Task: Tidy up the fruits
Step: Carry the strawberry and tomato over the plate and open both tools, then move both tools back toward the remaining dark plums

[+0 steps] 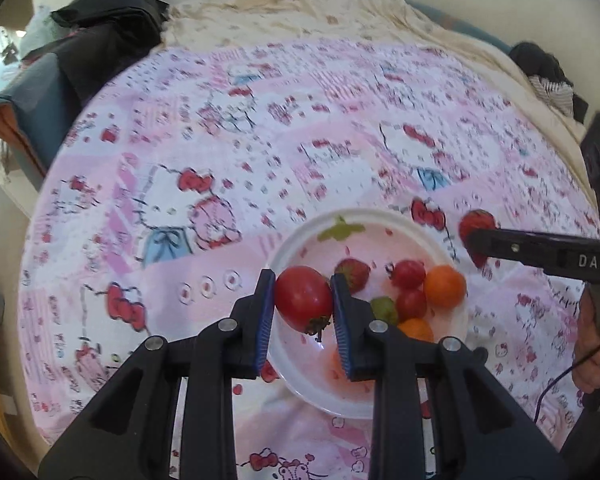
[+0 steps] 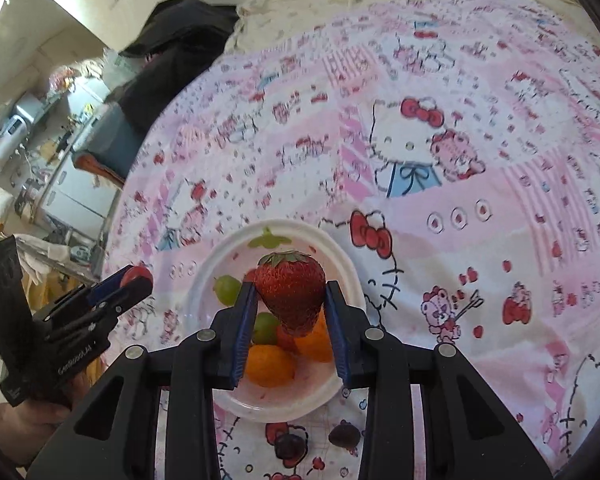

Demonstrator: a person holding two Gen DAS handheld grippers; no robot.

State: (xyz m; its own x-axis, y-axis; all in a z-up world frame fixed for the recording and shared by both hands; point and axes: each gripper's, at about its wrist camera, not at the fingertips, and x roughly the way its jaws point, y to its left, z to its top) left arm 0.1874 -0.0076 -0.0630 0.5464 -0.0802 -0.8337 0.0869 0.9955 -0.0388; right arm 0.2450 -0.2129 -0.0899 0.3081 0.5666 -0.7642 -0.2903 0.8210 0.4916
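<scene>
Both fruits are in the air above the white bowl (image 1: pixel 456 320), so the step in hand looks like the delivery of picked-up fruit into it. The left hand-held gripper (image 1: pixel 303 300) pinches a red tomato (image 1: pixel 302 298) between its blue pads, stalk end toward the camera; the right hand-held gripper (image 2: pixel 291 300) pinches a strawberry (image 2: pixel 291 292), leaves up. The bowl sits on a bed covered with a pink cartoon-cat sheet (image 1: pixel 220 152) and already holds small oranges (image 1: pixel 444 285), cherry tomatoes (image 1: pixel 409 274), green grapes (image 2: pixel 227 289) and another strawberry. Next, each hand probably needs to sink closer over a free patch of the bowl and spread its jaws gently, so that nothing bounces out. Two dark grapes (image 2: pixel 344 436) lie on the sheet just beside the bowl, likely still to collect. Readable writing: "DAS" on the right gripper's side; the lettering on the left one is too blurred to read.
</scene>
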